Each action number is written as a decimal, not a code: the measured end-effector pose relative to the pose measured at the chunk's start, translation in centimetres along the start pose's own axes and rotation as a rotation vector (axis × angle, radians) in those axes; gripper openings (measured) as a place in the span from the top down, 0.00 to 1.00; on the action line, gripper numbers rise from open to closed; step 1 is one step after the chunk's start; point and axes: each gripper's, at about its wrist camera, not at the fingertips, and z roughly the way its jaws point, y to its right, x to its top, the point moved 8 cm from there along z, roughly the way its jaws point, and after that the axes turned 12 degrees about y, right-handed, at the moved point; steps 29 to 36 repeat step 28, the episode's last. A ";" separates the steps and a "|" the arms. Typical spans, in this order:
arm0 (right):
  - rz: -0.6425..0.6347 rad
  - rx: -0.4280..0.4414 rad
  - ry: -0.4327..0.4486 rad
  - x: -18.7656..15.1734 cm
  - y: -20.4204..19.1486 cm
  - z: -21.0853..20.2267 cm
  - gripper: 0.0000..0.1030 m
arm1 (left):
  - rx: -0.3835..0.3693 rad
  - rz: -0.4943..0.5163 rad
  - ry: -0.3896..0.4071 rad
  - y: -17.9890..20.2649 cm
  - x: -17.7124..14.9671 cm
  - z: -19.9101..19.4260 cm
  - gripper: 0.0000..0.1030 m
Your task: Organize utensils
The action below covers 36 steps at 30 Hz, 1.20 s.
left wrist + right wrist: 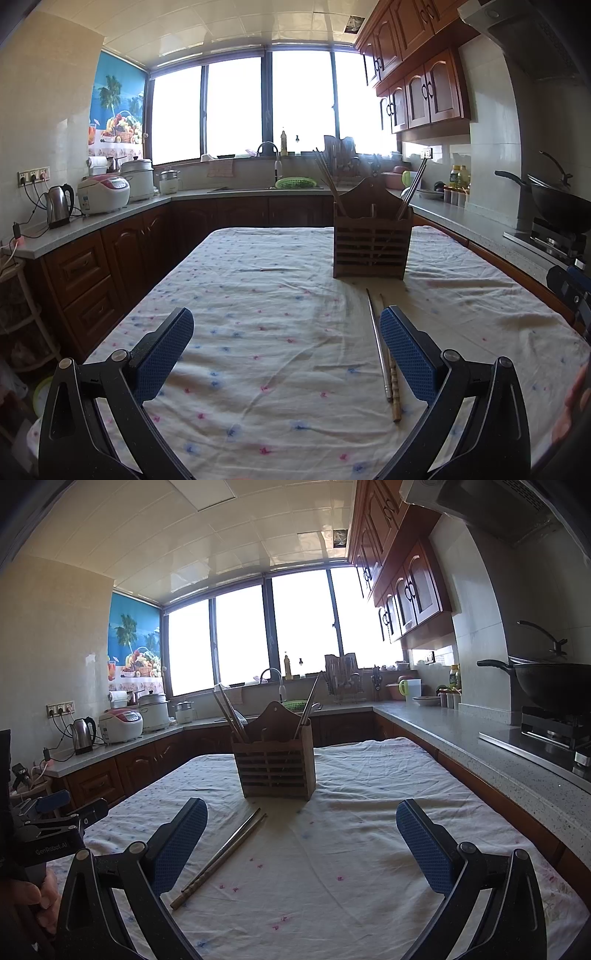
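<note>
A wooden slatted utensil holder (pixel 371 240) stands on the cloth-covered table (pixel 258 332), with wooden chopsticks in its left part and metal ones in its right. It also shows in the right wrist view (pixel 275 764). A metal chopstick (pixel 378 343) and a bamboo chopstick (pixel 392 376) lie side by side on the cloth in front of it, just left of my left gripper's right finger. In the right wrist view the metal chopstick (pixel 236 836) and the bamboo chopstick (pixel 218 862) lie beside my right gripper's left finger. My left gripper (pixel 286 332) is open and empty. My right gripper (pixel 301 829) is open and empty.
Kitchen counters run around the table. A kettle (pixel 59 205) and a rice cooker (pixel 103 194) stand at the left, a sink with a green basket (pixel 295 182) under the window, and a wok (pixel 557 205) on the stove at the right. My left gripper's body (pixel 48 834) shows at the left edge.
</note>
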 end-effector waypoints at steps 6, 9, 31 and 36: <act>-0.001 0.001 -0.005 0.0 0.0 0.1 0.00 | -0.005 -0.004 -0.004 0.2 -0.1 0.1 0.00; -0.005 0.001 -0.010 0.2 -0.1 0.3 0.00 | -0.009 -0.007 -0.007 0.4 -0.1 0.3 0.00; 0.005 0.000 -0.069 0.0 0.6 2.1 0.00 | -0.057 -0.023 -0.025 1.1 0.5 1.3 0.00; 0.005 0.000 -0.069 0.0 0.6 2.1 0.00 | -0.057 -0.023 -0.025 1.1 0.5 1.3 0.00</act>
